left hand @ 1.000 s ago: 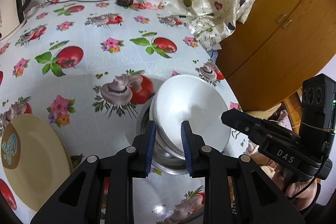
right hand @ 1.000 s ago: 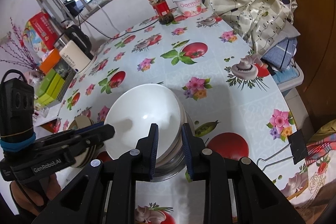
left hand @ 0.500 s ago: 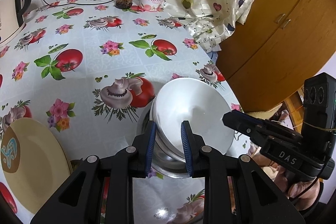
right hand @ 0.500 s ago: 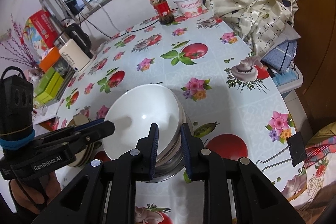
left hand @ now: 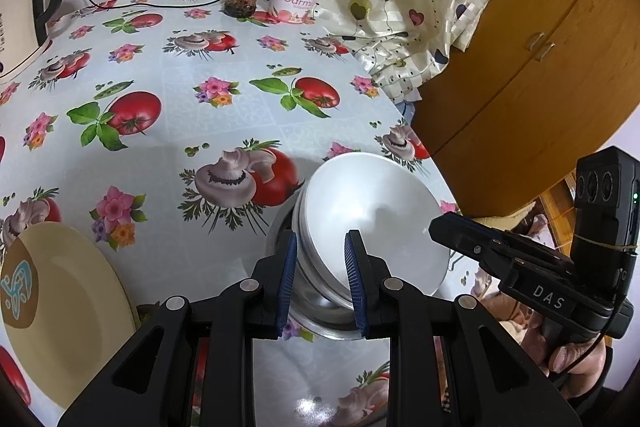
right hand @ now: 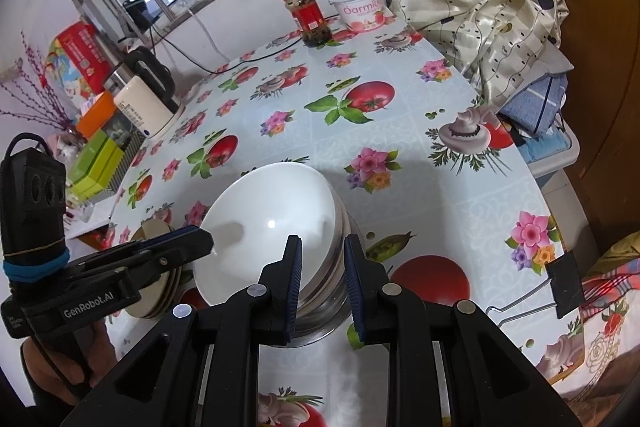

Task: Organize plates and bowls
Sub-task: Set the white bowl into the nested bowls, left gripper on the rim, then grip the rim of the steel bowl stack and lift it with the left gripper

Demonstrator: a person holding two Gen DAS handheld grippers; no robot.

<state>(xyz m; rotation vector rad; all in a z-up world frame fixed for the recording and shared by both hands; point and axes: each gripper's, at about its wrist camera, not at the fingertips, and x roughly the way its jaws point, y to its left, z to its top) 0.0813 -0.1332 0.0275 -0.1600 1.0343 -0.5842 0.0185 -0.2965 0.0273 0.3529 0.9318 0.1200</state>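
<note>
**Both grippers pinching the bowl stack, mid-carry or mid-set-down**

Left gripper (left hand: 321, 277) and right gripper (right hand: 322, 279) each clamp narrow on opposite rims of the white bowl stack (left hand: 376, 223), which looks tilted over the steel bowl (left hand: 320, 311) near the table edge (left hand: 420, 147). Cream plate (left hand: 68, 311) sits apart, beside the left gripper. Judgement: nesting step in hand. Next: level the stack, seat it square in the steel bowl, then release both sides evenly
</note>
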